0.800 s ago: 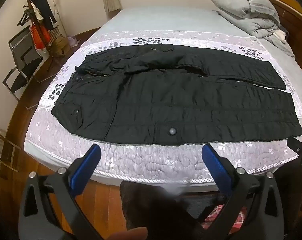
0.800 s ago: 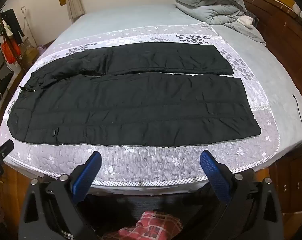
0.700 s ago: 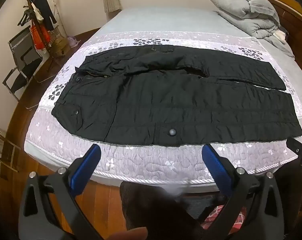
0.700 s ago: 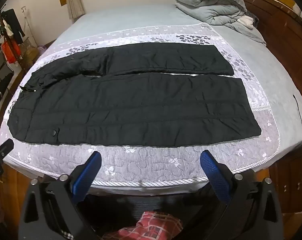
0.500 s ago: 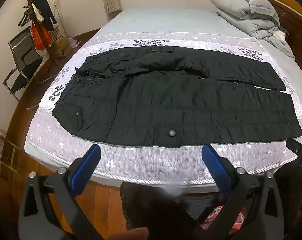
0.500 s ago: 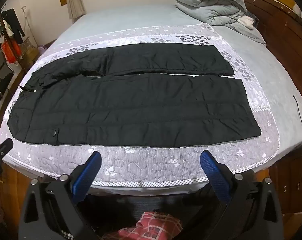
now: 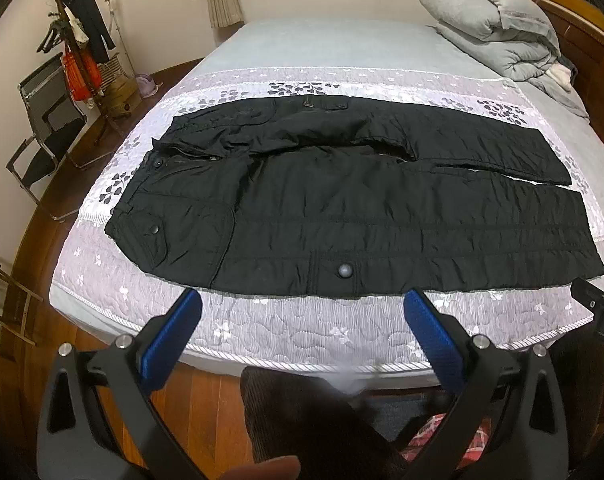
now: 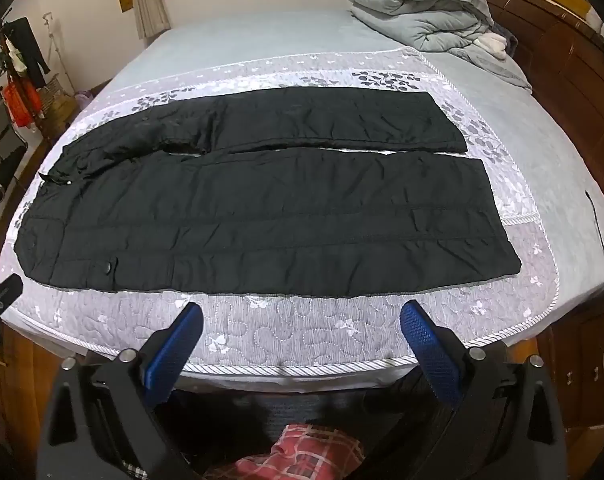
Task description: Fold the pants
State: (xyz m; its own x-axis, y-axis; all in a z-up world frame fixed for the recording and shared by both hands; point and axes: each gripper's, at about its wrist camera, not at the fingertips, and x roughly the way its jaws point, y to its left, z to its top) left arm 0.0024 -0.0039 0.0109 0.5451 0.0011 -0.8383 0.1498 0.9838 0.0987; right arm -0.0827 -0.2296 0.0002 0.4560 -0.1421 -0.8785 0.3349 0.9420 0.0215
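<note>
Both my left gripper (image 7: pixel 298 320) and right gripper (image 8: pixel 302 332) hover wide open, jaws empty, near black pants (image 7: pixel 341 208) spread flat on the bed (image 7: pixel 321 44).

Only slight shifts can be made out. In the left wrist view, the pants (image 7: pixel 341 200) are now seen a shade lower in the frame. The round button (image 7: pixel 345 270) on the near leg has been brought slightly closer to the left claw (image 7: pixel 302 300). The near edge of the bed (image 7: pixel 302 364) is likewise set a touch lower. At that view's right edge, the visible part of the right claw (image 7: pixel 601 290) is shown a little further in than before. In the right wrist view the drift is barely detectable: the pants are placed marginally lower, and the left claw's tip at the left edge is shown slightly higher.
</note>
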